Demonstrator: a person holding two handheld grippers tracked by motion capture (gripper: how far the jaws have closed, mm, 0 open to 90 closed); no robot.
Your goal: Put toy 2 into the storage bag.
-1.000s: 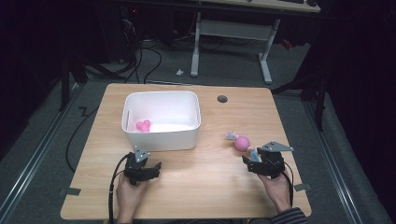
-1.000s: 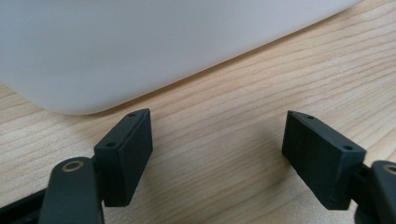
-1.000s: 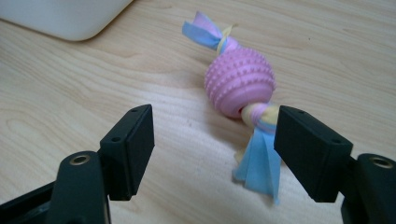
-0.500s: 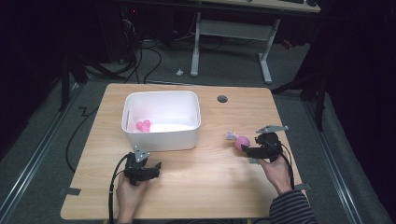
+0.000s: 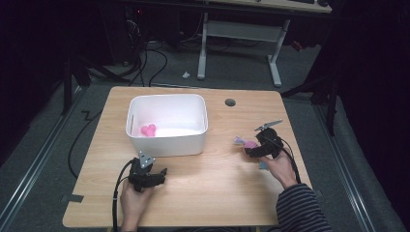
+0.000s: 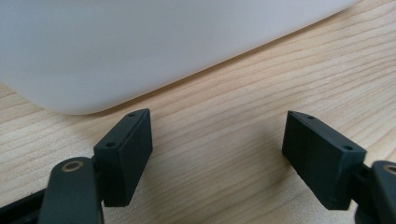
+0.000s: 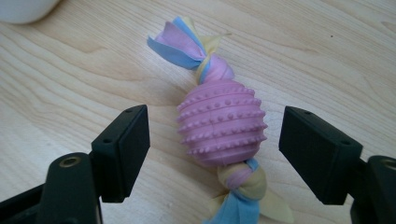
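Between the right gripper's [image 7: 215, 154] jaws sits the pink knobby ball toy with braided cloth ends [image 7: 220, 123], flat on the table [image 7: 70, 74]; jaws have just been opening, both clear of it.

The desk [image 7: 327, 56] top is light wood with visible grain and a matt finish. The toy [image 7: 221, 122] has a pink rubber-like ball, ribbed and studded, with soft braided cloth at both ends. The bin [image 6: 140, 46] is smooth white plastic. The right tool [image 7: 215, 154] pads are matt black
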